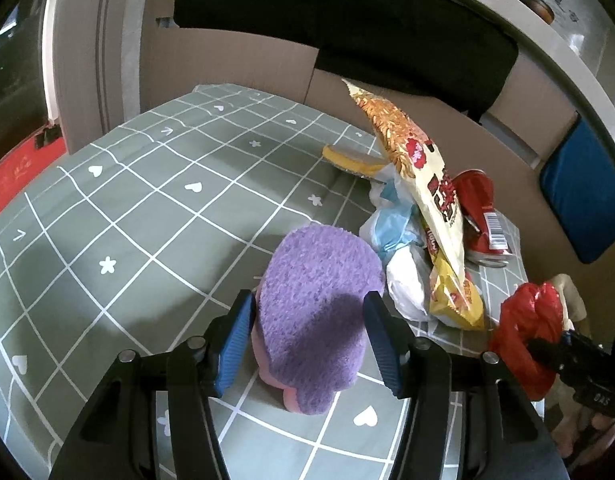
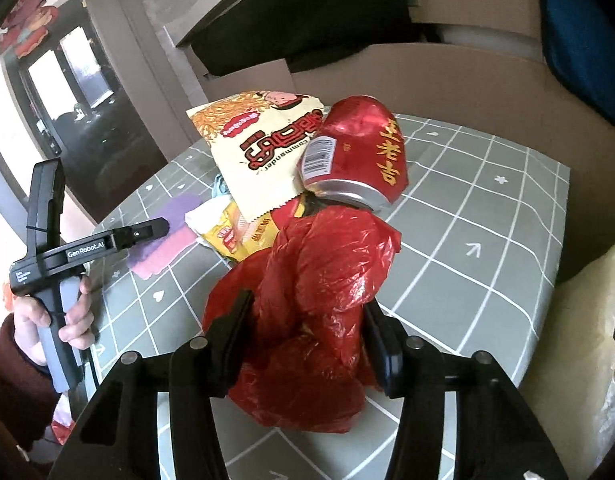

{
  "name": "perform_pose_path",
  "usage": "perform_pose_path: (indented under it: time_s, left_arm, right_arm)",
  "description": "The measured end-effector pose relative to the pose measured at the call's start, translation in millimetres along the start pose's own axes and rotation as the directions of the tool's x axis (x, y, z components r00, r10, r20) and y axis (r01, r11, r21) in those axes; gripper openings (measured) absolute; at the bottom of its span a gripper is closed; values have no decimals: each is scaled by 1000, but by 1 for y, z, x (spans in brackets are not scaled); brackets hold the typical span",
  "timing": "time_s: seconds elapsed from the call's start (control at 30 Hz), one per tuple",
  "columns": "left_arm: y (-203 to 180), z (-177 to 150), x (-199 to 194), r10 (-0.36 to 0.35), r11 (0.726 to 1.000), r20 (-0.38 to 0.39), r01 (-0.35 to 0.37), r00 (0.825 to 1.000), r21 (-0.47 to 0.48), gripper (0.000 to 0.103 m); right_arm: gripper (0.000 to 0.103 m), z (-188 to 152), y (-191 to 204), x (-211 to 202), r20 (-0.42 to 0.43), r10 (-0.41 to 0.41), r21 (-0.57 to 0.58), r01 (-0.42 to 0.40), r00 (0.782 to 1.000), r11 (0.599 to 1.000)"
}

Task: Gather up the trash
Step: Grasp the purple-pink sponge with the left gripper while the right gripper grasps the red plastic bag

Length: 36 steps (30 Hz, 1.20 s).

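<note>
A purple and pink cleaning cloth (image 1: 313, 316) lies on the green checked tablecloth (image 1: 127, 208), between the blue pads of my left gripper (image 1: 309, 344), which grips its sides. My right gripper (image 2: 307, 340) is shut on a crumpled red plastic bag (image 2: 315, 300), also seen in the left wrist view (image 1: 527, 328). Behind the bag lies a trash pile: a crushed red can (image 2: 355, 152), a white and yellow snack wrapper (image 2: 259, 152), a small yellow packet (image 2: 243, 236) and white and blue plastic (image 1: 395, 232). The left gripper shows in the right wrist view (image 2: 147, 232), at the cloth (image 2: 167, 236).
A yellow wrapper (image 1: 351, 160) lies at the table's far edge. A brown cardboard panel (image 1: 235, 68) and a dark cushion (image 1: 327, 12) stand behind the table. A blue object (image 1: 583, 192) is at the right. A cream bag (image 2: 579, 340) sits off the right table edge.
</note>
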<state>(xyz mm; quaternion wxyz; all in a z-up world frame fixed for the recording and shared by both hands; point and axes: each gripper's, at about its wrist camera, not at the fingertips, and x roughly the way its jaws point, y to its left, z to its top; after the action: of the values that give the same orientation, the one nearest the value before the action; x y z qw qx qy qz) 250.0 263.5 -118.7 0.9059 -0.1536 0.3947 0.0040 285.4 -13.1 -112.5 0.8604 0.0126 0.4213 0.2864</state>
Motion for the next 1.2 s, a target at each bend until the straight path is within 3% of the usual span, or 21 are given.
perform_pose_path:
  time_s: [0.33,0.63,0.8,0.97,1.2]
  left_arm:
    - [-23,2,-17,-27,998,42,25,999,51,55]
    - [-39,-3,-37,-128,989,66,122,990,84,55]
    - [-24,1,-30,-71,997,76,69,995,32,55]
    - [0,3,-6,38,999,42,-37,998,-29,55]
    - [5,6,10,19,998,15,-18,1000,-55,55]
  right_arm:
    - [49,-7,-12,-11,25,-41,13,41,999,999]
    - [49,-12,-15,-17,33,-49,19,48,998,999]
    - [49,-12,-14,-17,40,-47,11,46,998,999]
    - [50,-14,-15,-18,46,-40,8,39,998,999]
    - [53,-16,-12,-18,58,-23,3,23,998,1000]
